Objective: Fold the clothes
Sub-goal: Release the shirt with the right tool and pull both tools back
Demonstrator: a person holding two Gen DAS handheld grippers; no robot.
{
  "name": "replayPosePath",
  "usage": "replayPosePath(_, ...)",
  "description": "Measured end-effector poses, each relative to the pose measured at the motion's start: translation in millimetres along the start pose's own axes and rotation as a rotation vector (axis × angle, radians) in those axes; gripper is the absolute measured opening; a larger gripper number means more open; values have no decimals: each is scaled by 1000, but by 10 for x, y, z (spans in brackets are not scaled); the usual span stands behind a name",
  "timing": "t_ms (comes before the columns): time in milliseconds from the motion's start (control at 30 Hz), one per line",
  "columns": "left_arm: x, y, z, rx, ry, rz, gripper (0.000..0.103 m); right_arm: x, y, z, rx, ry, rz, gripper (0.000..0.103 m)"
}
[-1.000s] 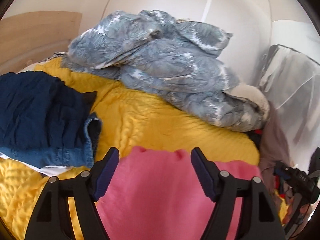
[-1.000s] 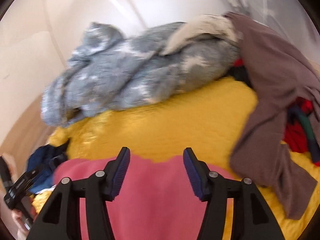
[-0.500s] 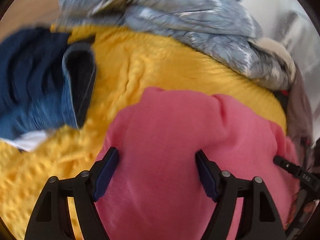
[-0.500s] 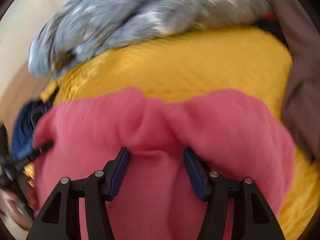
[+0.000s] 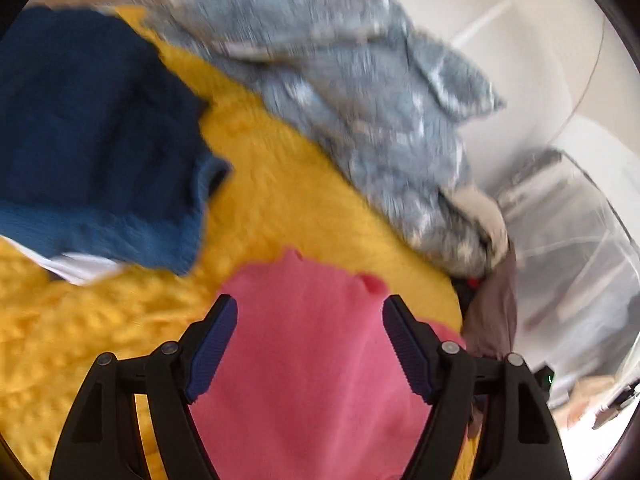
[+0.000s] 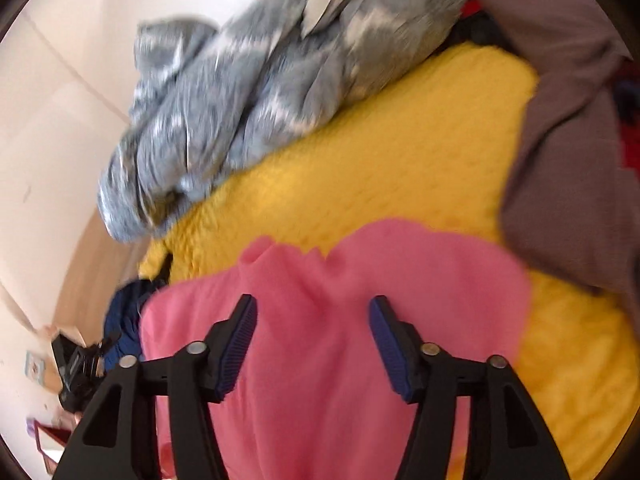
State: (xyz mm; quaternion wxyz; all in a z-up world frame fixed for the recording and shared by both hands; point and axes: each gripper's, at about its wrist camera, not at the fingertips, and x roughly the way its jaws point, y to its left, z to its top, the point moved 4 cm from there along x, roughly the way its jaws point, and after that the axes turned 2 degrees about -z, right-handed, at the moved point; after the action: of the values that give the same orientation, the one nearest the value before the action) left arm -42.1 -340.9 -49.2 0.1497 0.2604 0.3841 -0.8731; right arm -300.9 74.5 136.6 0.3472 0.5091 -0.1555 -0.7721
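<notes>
A pink garment (image 5: 312, 360) lies on a yellow knit blanket (image 5: 280, 200). My left gripper (image 5: 310, 344) is open, its fingers spread above the pink cloth. In the right wrist view the pink garment (image 6: 320, 360) lies under my right gripper (image 6: 312, 344), which is also open above it. Neither gripper holds anything. Both views are blurred by motion.
Folded navy and blue clothes (image 5: 92, 140) lie at the left on the blanket. A crumpled grey patterned cloth (image 5: 360, 100) lies at the back. A brown garment (image 6: 572, 160) lies at the right. The other gripper (image 6: 76, 364) shows at the lower left.
Both grippers have lifted and tilted after dipping close over the pink garment. Less pink cloth fills each view now. Both stay open.
</notes>
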Motion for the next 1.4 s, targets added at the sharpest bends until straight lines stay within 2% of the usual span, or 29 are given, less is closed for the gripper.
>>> replayPosePath(100, -271, -276, -32, 181, -110, 79, 78, -180, 9, -44, -15, -15, -32, 62)
replayPosePath(200, -410, -733, -267, 428, -159, 168, 78, -359, 173, -156, -104, -29, -69, 62)
replayPosePath(267, -416, -958, -474, 566, -164, 242, 78, -472, 318, -265, -179, -32, -90, 63)
replayPosePath(367, -390, -1128, -787, 675, -97, 265, 79, -648, 409, -409, -210, -39, -74, 63)
replayPosePath(500, -333, -1147, -1016, 683, 5, 253, 79, -904, 144, -501, -35, -33, 31, 64)
replayPosePath(633, -261, -1107, -1080, 652, 52, 246, 79, -933, -105, -626, 47, 24, 1, 66)
replayPosePath(800, -207, -1103, -1125, 594, 95, 187, 79, -813, -345, -716, 164, 109, 54, 66)
replayPosePath(900, -186, -1152, -1190, 590, 114, 168, 79, -757, -450, -727, 195, 139, 38, 66)
replayPosePath(1033, -208, -1190, -1239, 641, 81, 221, 79, -765, -346, -749, 115, 121, -11, 66)
replayPosePath(1133, -230, -1200, -1295, 680, 68, 266, 79, -801, -152, -759, 4, 89, -43, 66)
replayPosePath(1400, -256, -1027, -1353, 628, 132, 311, 79, -757, 338, -922, -198, 84, -59, 66)
